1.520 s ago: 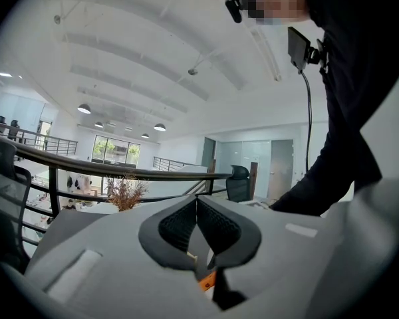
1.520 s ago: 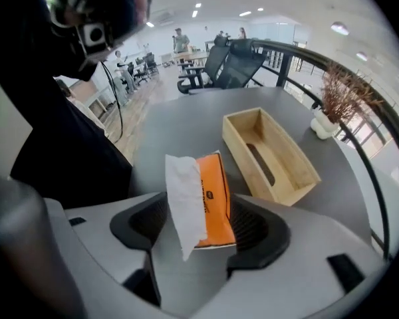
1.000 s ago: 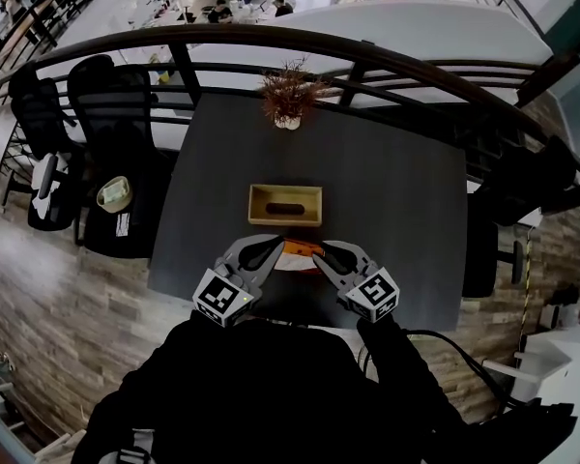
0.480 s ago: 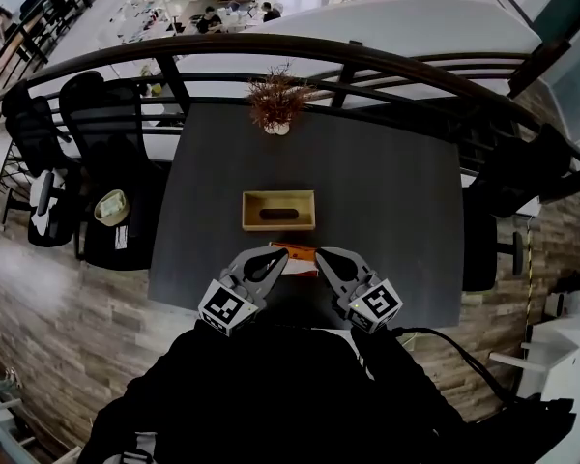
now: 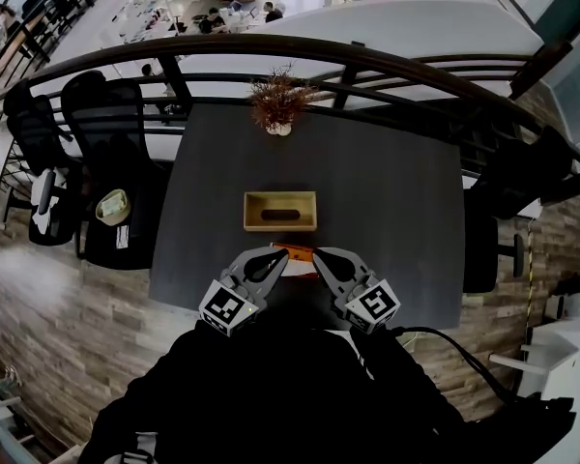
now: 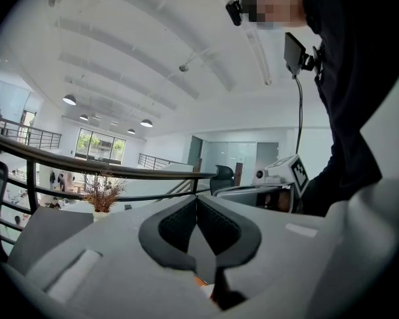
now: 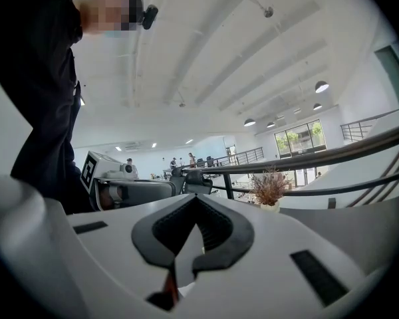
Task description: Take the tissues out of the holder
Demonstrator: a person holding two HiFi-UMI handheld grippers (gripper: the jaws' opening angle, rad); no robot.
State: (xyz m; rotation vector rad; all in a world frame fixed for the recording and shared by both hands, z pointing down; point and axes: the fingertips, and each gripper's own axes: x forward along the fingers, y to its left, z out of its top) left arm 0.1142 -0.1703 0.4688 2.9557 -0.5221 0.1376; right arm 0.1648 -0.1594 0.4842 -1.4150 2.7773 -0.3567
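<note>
Since a second ago, the right gripper (image 5: 320, 255) jaws are brought fully together. The orange tissue pack (image 5: 297, 251) is largely hidden between it and the left gripper (image 5: 279, 256), likewise closed. Any pinch cannot be made out. The wooden holder (image 5: 281, 211) is seen just beyond both tips.

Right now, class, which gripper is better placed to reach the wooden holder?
Left, probably: the left gripper is opposite the middle of the wooden holder; the right gripper opposite its right end.

We log a dark tbl (image 5: 396, 211) w/ a wooden holder (image 5: 280, 211) approx. at ctr. At far edge stands a potted dry plant (image 5: 278, 109). At near edge lies an orange-white pack (image 5: 297, 253), near holder but apart.
</note>
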